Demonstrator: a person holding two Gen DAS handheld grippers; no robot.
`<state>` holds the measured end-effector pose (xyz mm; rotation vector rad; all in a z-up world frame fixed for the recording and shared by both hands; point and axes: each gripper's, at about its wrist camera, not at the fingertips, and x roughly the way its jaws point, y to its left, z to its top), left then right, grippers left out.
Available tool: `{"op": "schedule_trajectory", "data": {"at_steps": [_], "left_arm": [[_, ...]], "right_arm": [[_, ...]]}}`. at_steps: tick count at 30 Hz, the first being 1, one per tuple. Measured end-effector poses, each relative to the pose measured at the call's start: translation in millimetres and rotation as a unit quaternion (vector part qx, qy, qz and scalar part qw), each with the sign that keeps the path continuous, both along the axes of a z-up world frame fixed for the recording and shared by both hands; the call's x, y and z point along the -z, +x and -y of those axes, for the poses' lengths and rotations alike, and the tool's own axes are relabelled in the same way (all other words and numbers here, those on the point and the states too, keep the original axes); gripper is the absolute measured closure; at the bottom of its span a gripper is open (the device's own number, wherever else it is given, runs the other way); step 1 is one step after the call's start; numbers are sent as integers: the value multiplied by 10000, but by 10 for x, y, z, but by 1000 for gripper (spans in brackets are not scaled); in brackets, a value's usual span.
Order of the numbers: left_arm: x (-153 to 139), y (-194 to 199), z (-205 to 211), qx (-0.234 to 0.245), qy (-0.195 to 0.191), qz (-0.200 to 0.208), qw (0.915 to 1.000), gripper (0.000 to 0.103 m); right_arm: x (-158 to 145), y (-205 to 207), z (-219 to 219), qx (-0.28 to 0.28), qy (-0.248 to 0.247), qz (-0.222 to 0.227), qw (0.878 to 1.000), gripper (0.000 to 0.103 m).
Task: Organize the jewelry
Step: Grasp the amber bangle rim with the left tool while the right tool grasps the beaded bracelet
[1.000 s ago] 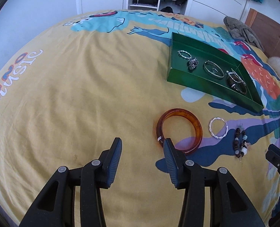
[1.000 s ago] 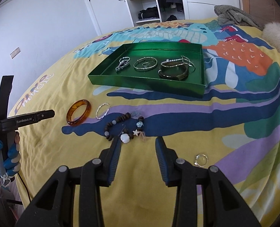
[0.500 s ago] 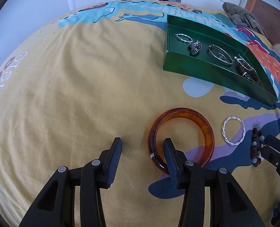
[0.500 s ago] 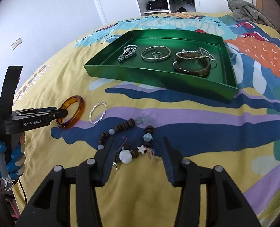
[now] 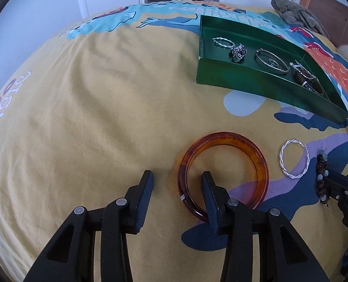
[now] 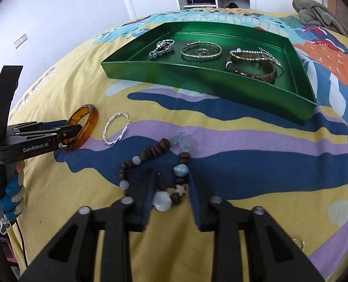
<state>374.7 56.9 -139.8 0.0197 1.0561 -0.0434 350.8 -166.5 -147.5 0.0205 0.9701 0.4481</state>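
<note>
Both tongs are closing: the left gripper straddles the near-left rim of the amber bangle, one finger inside the ring, while the right gripper brackets the beaded bracelet's near end, both short of the green tray.

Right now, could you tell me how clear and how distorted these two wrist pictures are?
Left wrist view: sharp, evenly daylit, soft shadows; the fisheye bends the green tray and darkens the corners. Right wrist view: the same bending and dark corners; the tray and the amber bangle are sharp, but the near beads of the beaded bracelet and the closing jaws around them look soft.
</note>
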Motion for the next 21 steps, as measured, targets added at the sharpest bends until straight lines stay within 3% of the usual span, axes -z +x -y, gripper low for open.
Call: {"op": "schedule_trajectory", "data": {"at_steps": [5, 7, 12, 21], "left_arm": [[-18, -16, -7, -27, -112, 26, 9999, 77], [-33, -21, -31, -60, -188, 35, 9998, 93], [-83, -85, -60, -134, -265, 106, 9995, 94], [-335, -373, 79, 37, 49, 412, 9991, 94]], "right_arm": [[-16, -54, -4, -31, 18, 48, 10000, 92], [-39, -104, -7, -42, 35, 105, 9999, 92], [-113, -235, 22, -2, 97, 219, 9997, 92], [-403, -490, 138, 112, 236, 470, 9986, 93]]}}
